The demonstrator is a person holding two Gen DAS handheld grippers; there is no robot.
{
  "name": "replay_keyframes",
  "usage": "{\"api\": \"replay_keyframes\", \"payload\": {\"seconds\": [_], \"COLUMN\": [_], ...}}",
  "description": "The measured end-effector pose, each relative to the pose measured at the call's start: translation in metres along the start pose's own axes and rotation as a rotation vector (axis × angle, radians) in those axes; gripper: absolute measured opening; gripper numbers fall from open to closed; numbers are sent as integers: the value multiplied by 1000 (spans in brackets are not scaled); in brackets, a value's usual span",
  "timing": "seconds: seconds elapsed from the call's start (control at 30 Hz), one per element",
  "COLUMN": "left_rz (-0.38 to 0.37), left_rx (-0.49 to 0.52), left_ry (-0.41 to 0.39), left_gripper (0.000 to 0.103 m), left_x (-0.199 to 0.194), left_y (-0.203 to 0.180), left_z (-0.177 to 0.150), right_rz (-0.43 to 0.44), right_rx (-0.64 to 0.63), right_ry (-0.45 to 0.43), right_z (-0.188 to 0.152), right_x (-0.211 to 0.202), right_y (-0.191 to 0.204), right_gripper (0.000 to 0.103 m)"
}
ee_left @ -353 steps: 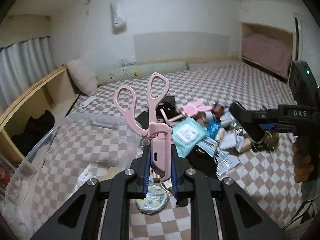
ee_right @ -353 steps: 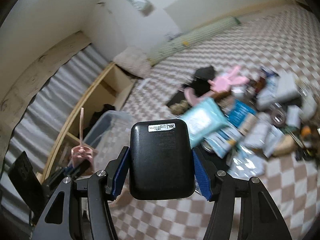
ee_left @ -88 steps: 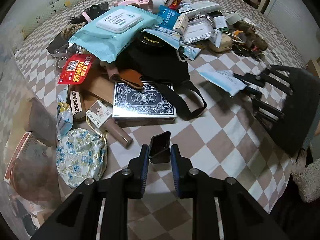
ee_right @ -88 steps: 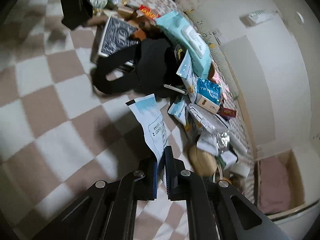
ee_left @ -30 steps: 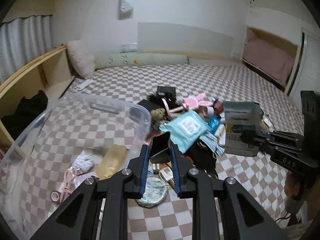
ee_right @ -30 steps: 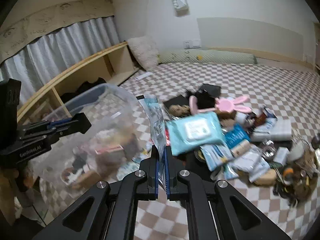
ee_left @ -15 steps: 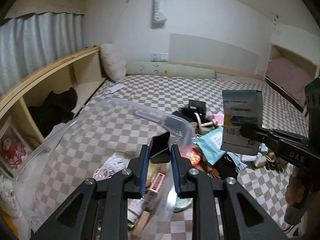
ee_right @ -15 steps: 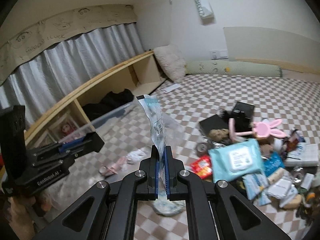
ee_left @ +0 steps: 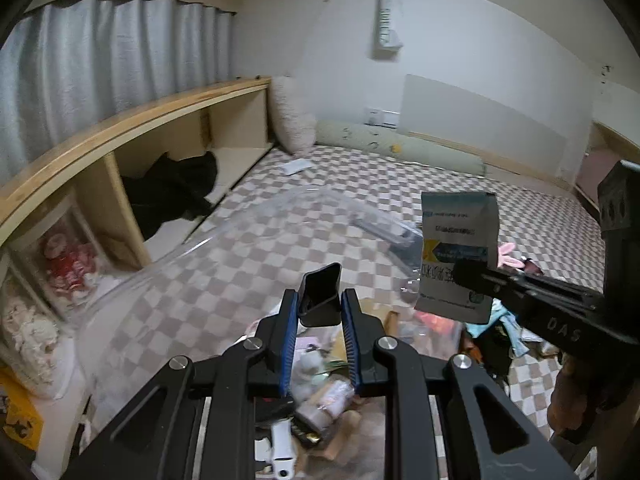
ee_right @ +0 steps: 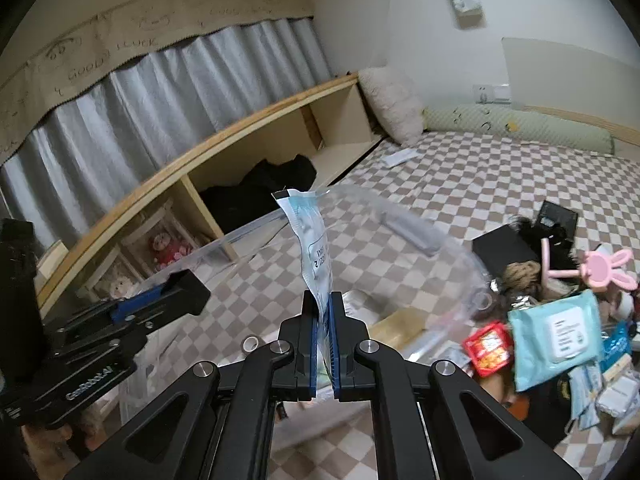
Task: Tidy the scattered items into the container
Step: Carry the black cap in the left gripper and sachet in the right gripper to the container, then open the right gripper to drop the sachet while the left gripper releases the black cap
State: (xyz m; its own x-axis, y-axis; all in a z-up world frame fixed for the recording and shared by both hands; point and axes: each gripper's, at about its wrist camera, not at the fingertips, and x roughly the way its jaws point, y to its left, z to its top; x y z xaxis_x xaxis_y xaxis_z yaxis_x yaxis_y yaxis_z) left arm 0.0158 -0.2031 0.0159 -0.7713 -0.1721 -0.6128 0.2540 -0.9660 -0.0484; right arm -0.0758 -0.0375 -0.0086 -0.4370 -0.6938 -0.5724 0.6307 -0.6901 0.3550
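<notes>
My left gripper (ee_left: 320,308) is shut on a small black clip-like piece (ee_left: 320,294) and holds it above the clear plastic bin (ee_left: 224,236). My right gripper (ee_right: 322,312) is shut on a flat blue-and-white sachet (ee_right: 314,248), upright, over the bin's rim (ee_right: 404,228). The sachet (ee_left: 458,252) and right gripper (ee_left: 472,276) also show at the right of the left wrist view. The left gripper (ee_right: 188,288) shows at the left of the right wrist view. Several items lie in the bin (ee_left: 320,396).
A pile of scattered items lies on the checkered bed at the right: a blue wipes pack (ee_right: 556,332), a red packet (ee_right: 490,344), a pink bunny item (ee_right: 604,268), a black box (ee_right: 504,252). A wooden shelf (ee_right: 256,140) runs along the left.
Both grippers have moved left and up over the bin, each still holding its item. The pile has slid to the right edge of both views.
</notes>
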Motion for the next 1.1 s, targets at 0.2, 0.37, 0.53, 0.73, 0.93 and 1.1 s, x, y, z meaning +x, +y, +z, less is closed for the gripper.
{"api": "replay_keyframes", "payload": {"seconds": [0.2, 0.37, 0.53, 0.73, 0.93, 1.1], "left_rz": [20, 48, 74, 95, 110, 116], "left_rx": [-35, -34, -42, -50, -56, -61], "left_ry": [46, 111, 145, 172, 191, 196], "left_gripper": [22, 22, 22, 22, 22, 22], "left_x": [9, 24, 33, 41, 47, 49], "left_y": [18, 25, 33, 39, 44, 45], "left_z": [-6, -14, -20, -25, -27, -27], "right_rz": [10, 19, -7, -26, -38, -53], "right_rx": [5, 9, -2, 6, -7, -27], "right_ry": [81, 148, 191, 230, 244, 243], "right_z": [-8, -14, -20, -25, -24, -25], "right_x": [28, 52, 63, 73, 77, 78], "right_y": [14, 26, 31, 29, 30, 33], "right_gripper": [6, 6, 6, 6, 6, 6]}}
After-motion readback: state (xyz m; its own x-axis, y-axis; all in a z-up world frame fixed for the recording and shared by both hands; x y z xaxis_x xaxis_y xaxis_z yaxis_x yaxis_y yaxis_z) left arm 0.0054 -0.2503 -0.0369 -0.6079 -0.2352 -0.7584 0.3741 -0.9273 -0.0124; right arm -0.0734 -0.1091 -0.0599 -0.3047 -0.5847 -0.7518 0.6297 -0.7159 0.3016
